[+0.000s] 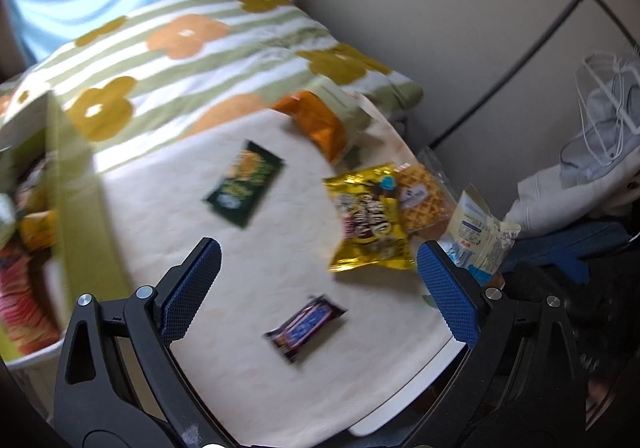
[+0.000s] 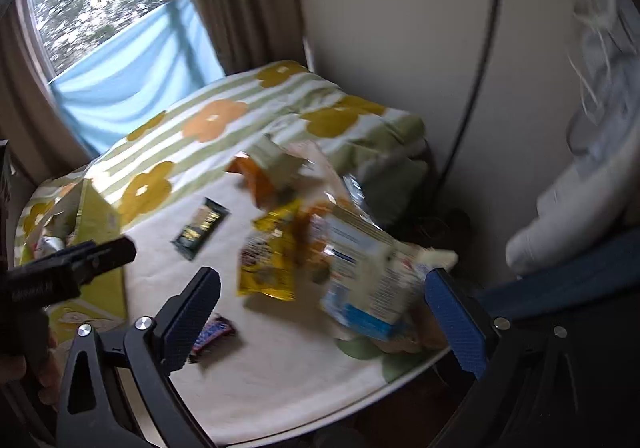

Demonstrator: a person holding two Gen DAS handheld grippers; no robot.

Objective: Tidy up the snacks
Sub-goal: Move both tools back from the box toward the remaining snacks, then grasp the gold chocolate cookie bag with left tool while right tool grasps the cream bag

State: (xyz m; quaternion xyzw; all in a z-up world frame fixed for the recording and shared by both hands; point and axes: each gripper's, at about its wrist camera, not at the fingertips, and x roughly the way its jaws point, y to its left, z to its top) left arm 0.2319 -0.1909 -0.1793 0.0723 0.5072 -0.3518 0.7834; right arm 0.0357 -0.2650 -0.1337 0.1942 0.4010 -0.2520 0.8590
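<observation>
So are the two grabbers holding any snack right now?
No. The left gripper and the right gripper are both open and empty; the shiny yellow candy bag and the other snacks lie loose on the cream tablecloth.

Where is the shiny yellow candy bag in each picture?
Left wrist view: the yellow candy bag lies right of centre on the table, overlapping a waffle packet.
Right wrist view: the same bag lies near the middle, left of a white and blue packet.
Shared landmark: the dark green snack packet lies up and to the left of the bag in both views.
</observation>
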